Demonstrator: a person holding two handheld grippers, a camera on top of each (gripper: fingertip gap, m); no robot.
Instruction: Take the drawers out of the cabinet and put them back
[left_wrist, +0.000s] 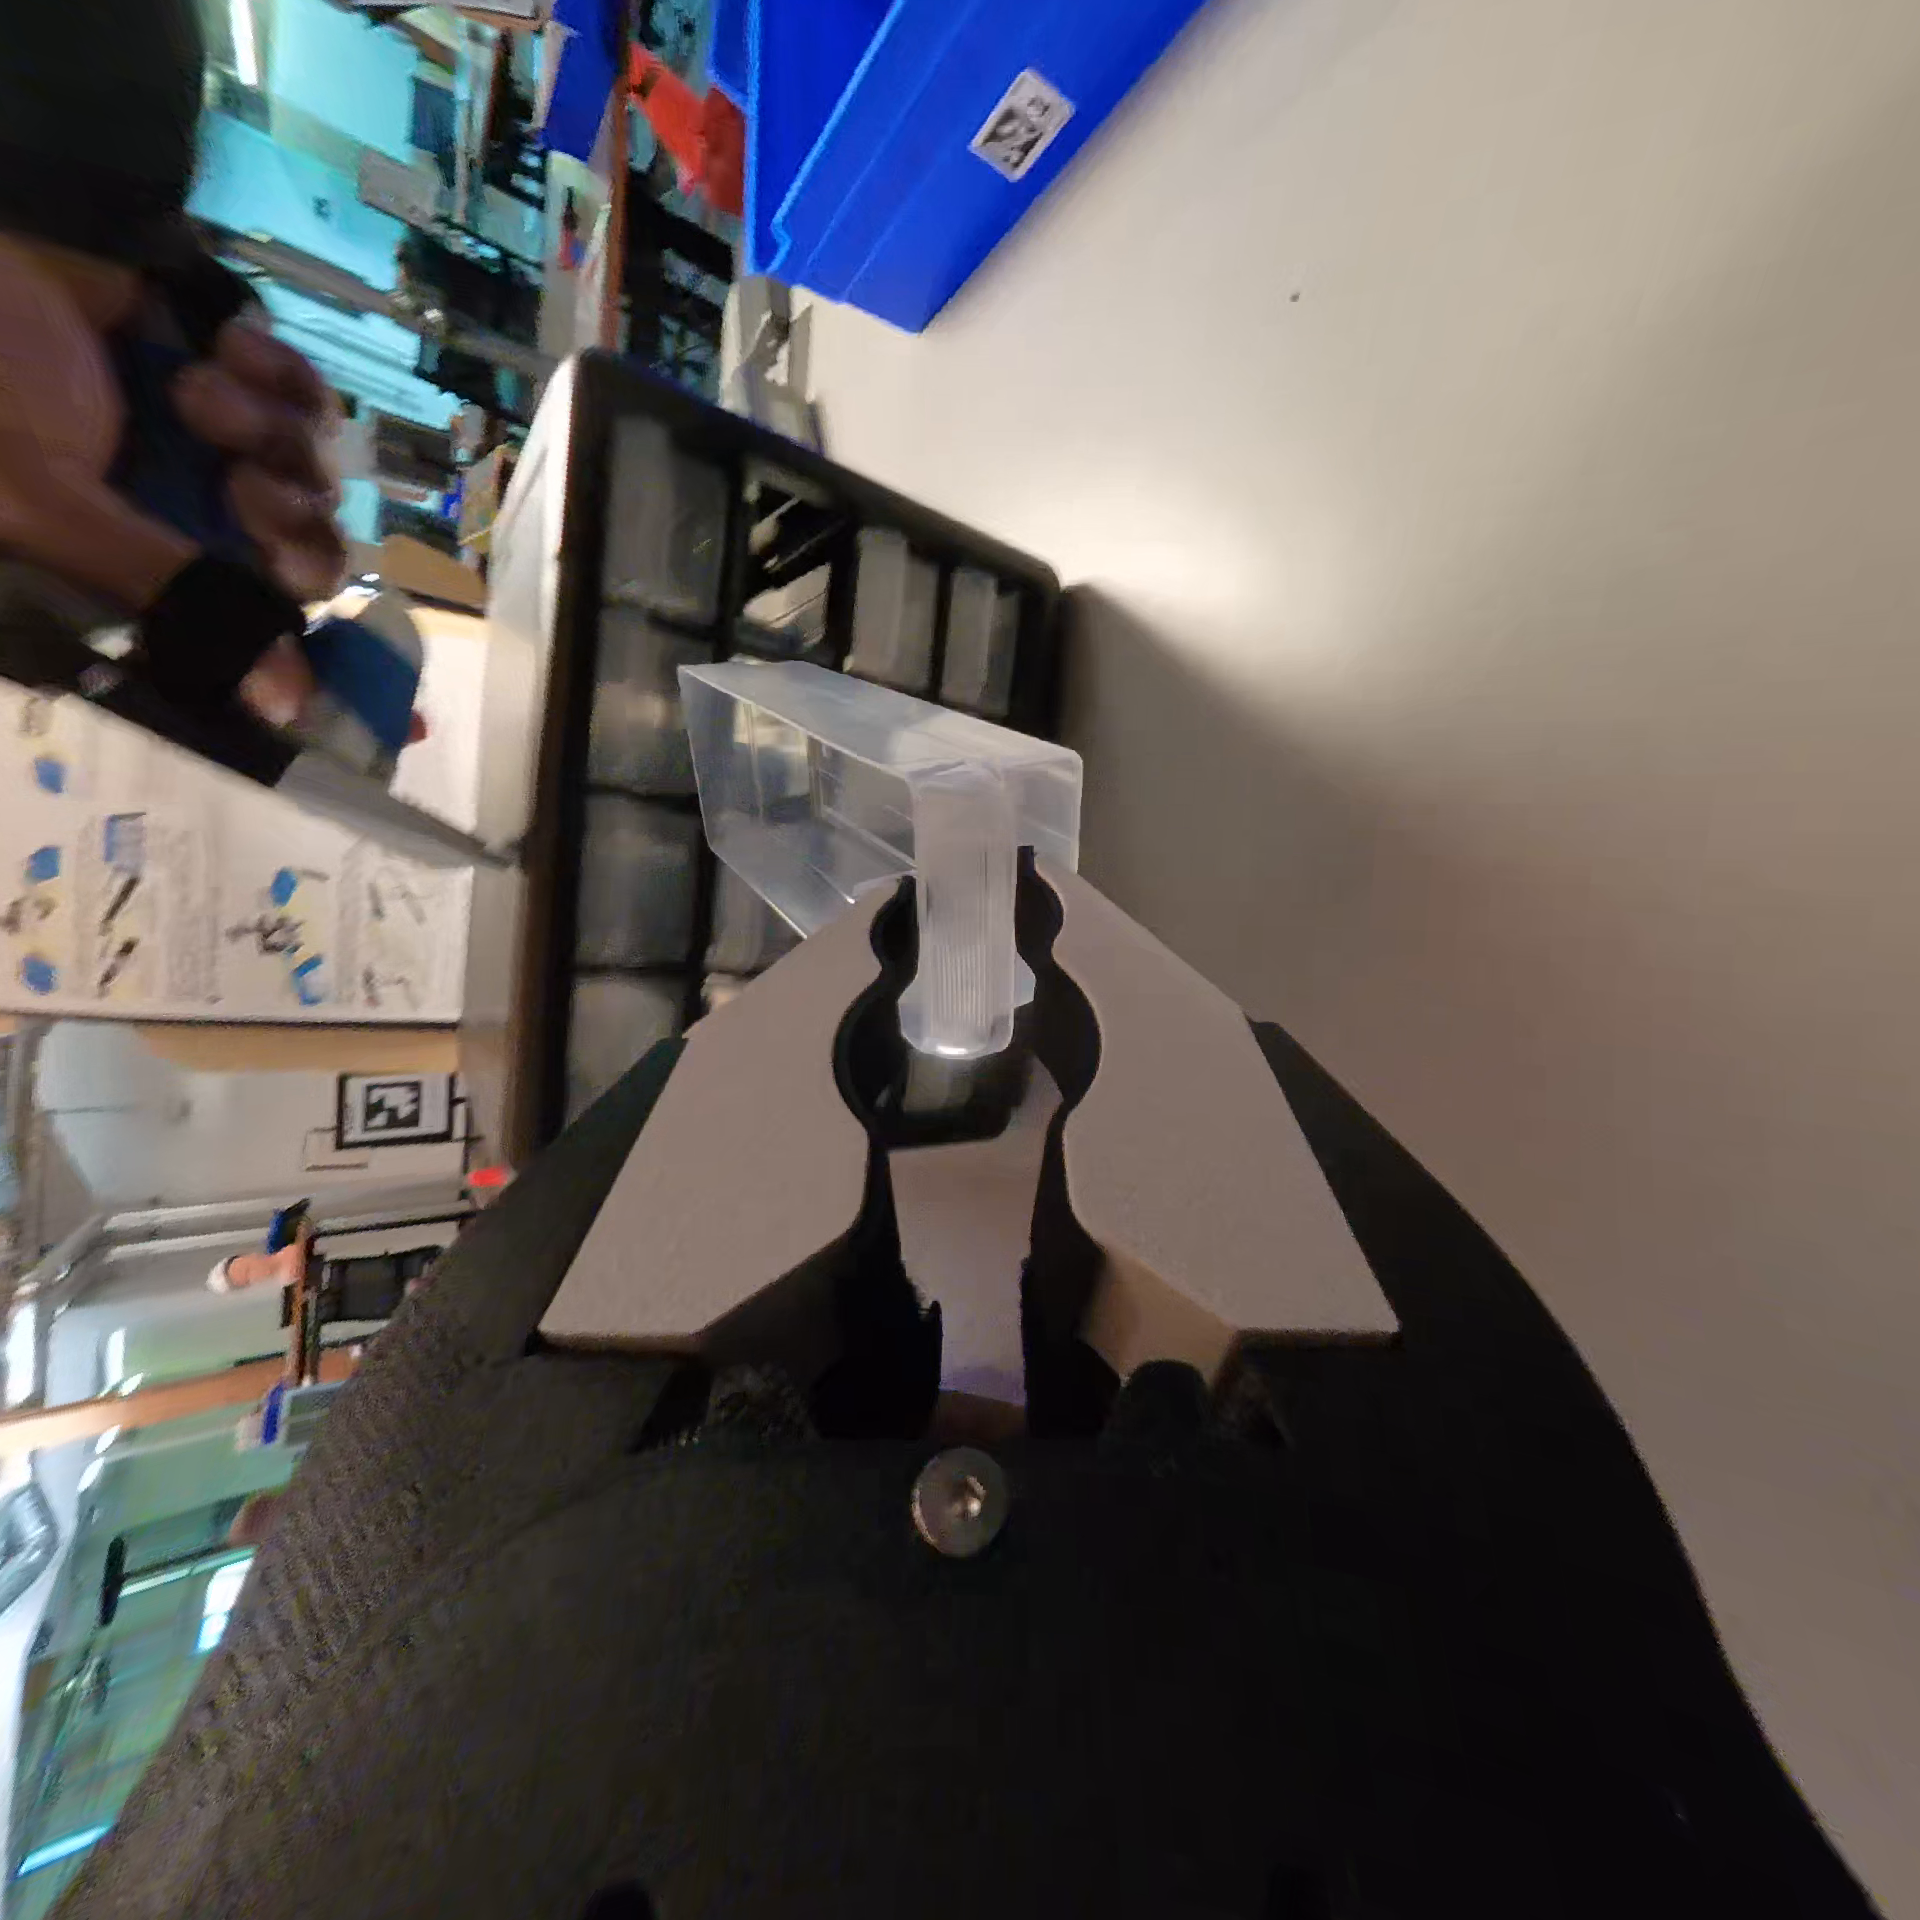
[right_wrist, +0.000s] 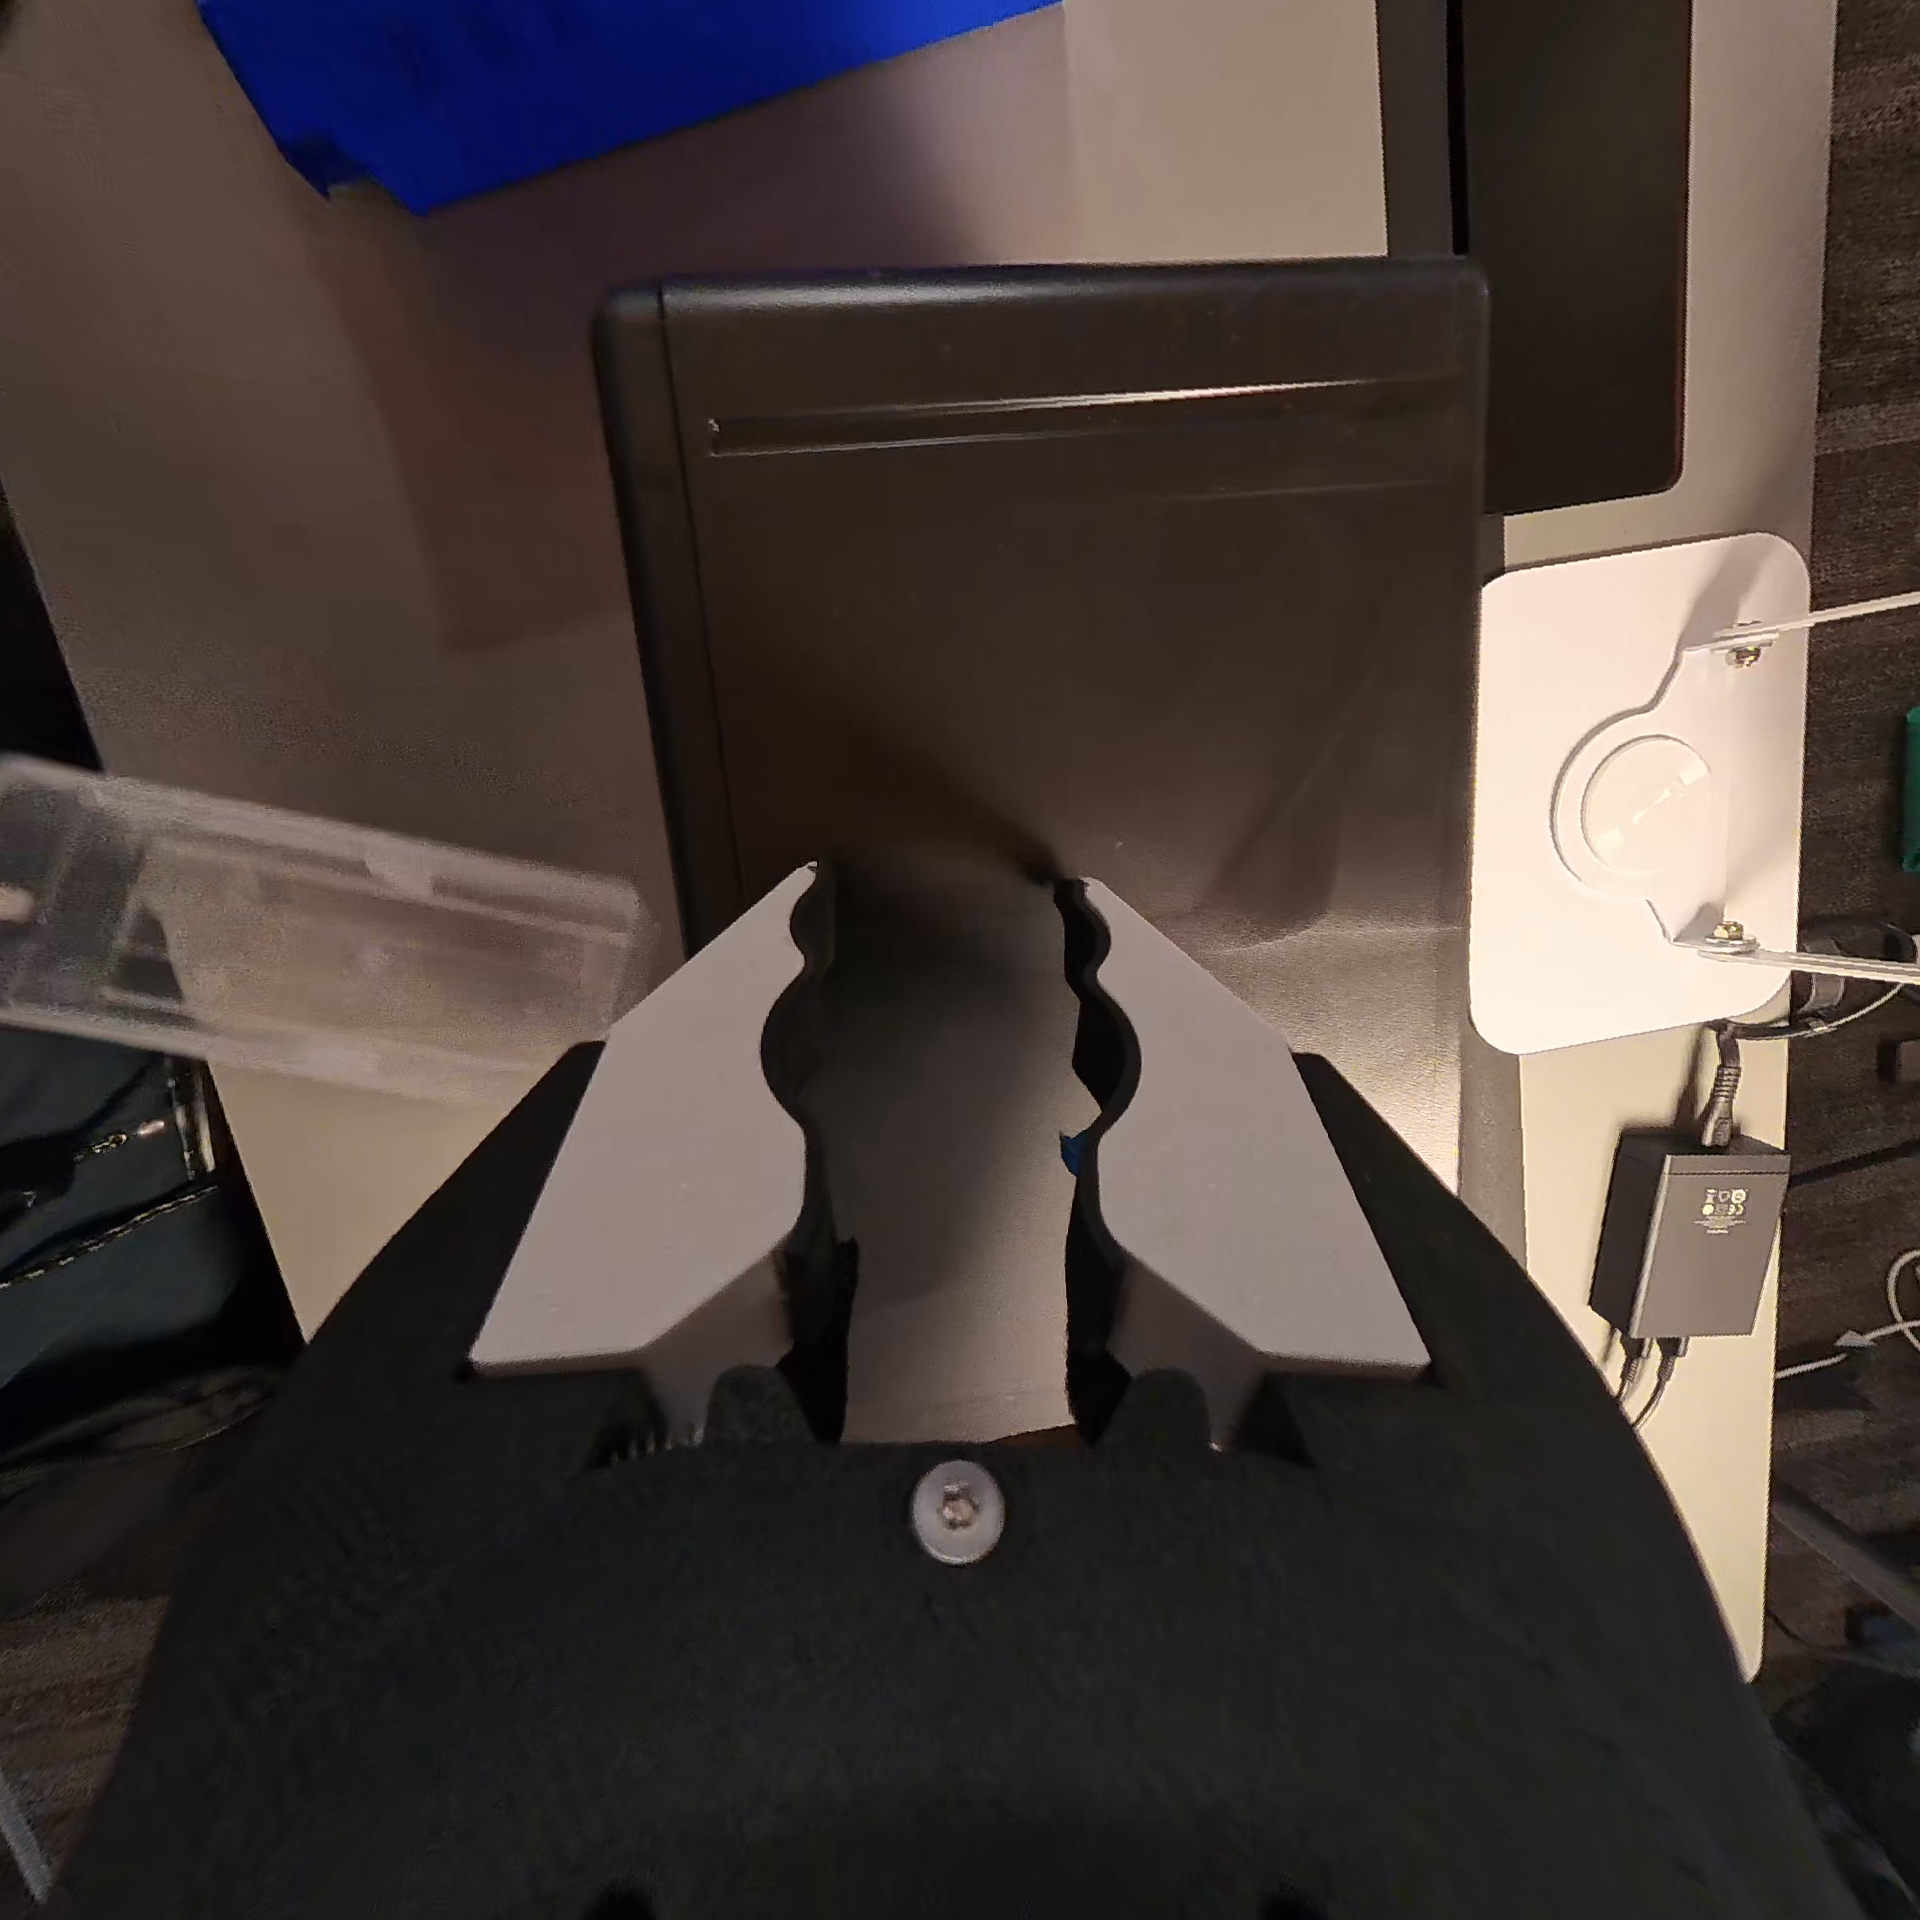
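drawer (left_wrist: 883, 790): clear, out of cabinet (left_wrist: 665, 665), long axis toward its front, handle toward camera | left tool (left_wrist: 961, 914): clamped on drawer handle | right tool (right_wrist: 940, 883): apart above cabinet top | one cabinet slot open

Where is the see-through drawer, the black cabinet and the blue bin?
Clear drawer (left_wrist: 831, 769): left wrist view, on its long clear side wall.
Black cabinet (right_wrist: 1091, 582): right wrist view, on its flat top.
Blue bin (left_wrist: 935, 156): left wrist view, on its side wall.
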